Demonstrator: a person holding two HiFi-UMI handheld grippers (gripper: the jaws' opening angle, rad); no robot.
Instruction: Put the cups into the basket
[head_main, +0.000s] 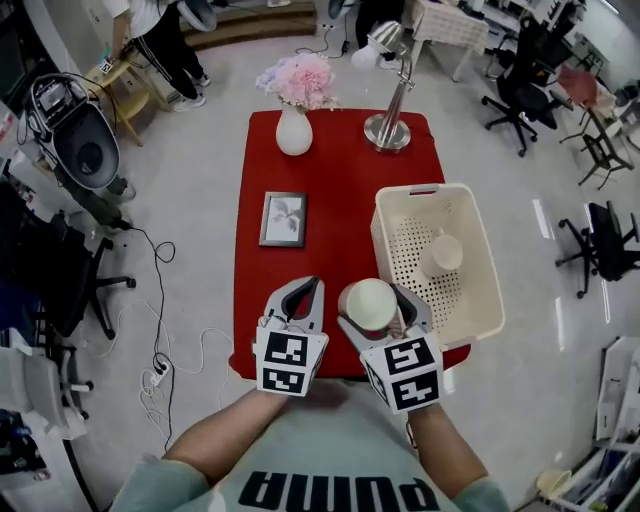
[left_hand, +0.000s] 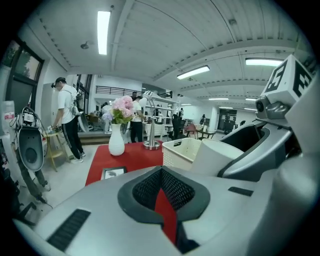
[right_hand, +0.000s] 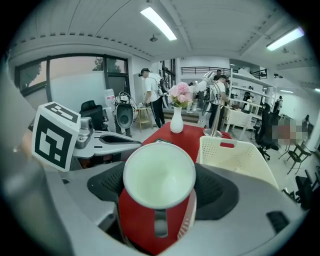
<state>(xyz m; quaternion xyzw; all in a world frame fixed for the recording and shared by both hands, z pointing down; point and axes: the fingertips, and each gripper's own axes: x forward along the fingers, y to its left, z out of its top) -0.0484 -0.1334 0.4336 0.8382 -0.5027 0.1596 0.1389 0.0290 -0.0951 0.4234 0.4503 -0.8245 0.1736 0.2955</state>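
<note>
A cream cup (head_main: 368, 305) sits mouth-up between the jaws of my right gripper (head_main: 372, 300), which is shut on it above the red table's (head_main: 335, 170) near edge. In the right gripper view the cup (right_hand: 159, 175) fills the space in my right gripper (right_hand: 159, 192). The white perforated basket (head_main: 482, 262) stands just right of it and holds another cup (head_main: 441, 255). Left of the held cup, my left gripper (head_main: 300, 298) has its jaws together and nothing in them. Its own view shows my left gripper (left_hand: 162, 192), the held cup (left_hand: 216, 157) and the basket (left_hand: 181, 149).
A white vase with pink flowers (head_main: 294, 128) and a silver desk lamp (head_main: 388, 125) stand at the table's far end. A framed picture (head_main: 283, 218) lies flat left of the basket. Office chairs, cables on the floor and people surround the table.
</note>
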